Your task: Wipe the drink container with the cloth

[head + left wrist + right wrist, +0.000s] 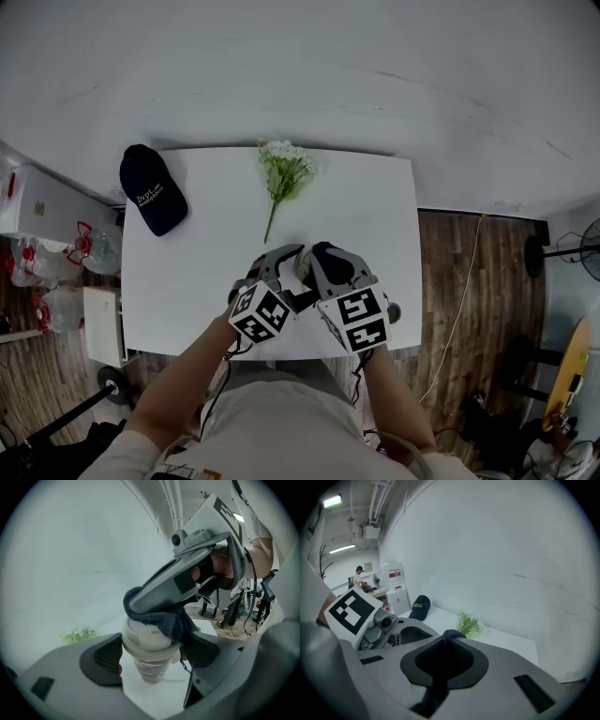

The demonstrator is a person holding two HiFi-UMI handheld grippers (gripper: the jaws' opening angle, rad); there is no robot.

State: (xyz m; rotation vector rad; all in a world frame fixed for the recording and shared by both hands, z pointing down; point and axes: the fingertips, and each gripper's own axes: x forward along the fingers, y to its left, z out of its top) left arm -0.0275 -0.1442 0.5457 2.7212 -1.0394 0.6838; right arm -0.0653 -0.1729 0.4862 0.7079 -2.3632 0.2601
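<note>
A clear drink cup (146, 645) with a white dome lid and brown liquid stands on the white table (187, 281). My left gripper (150, 657) is shut on it, one pad on each side just under the lid. My right gripper (187, 576) comes in from the upper right, shut on a dark blue cloth (171, 620) that lies on the right side of the lid. In the right gripper view the cloth (450, 635) sticks out between the shut jaws of the right gripper (443, 660). In the head view both grippers, left (279, 264) and right (319, 262), meet near the table's front edge and hide the cup.
A dark cap (153, 187) lies at the table's far left corner. A sprig of white flowers (284, 169) lies at the far middle. A white cabinet (37, 202) and bags stand on the floor at the left. Wooden floor runs along the right.
</note>
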